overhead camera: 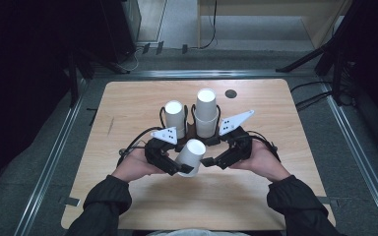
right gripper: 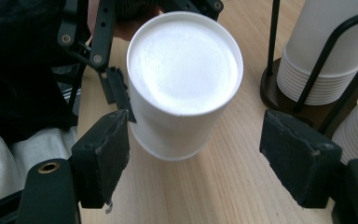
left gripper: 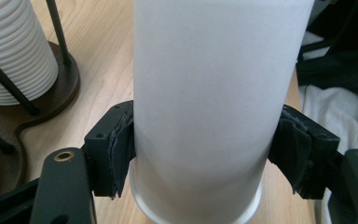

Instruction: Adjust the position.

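A white paper cup (overhead camera: 191,156) is tilted over the near middle of the wooden table (overhead camera: 275,113), its closed base turned up and toward the right. My left gripper (overhead camera: 179,167) is shut on it; in the left gripper view both pads (left gripper: 121,149) press the sides of the cup (left gripper: 214,102) near its rim. My right gripper (overhead camera: 211,161) sits just right of the cup. In the right gripper view the right gripper (right gripper: 200,158) is open, with the cup (right gripper: 184,79) a little beyond its pads and untouched. The left gripper's finger (right gripper: 116,88) lies against the cup's far side.
Two stacks of upside-down white cups (overhead camera: 174,118) (overhead camera: 206,112) stand in a black wire holder on a dark base (overhead camera: 192,130), just behind both grippers. A small dark round spot (overhead camera: 231,93) marks the table farther back. Bare wood lies to either side.
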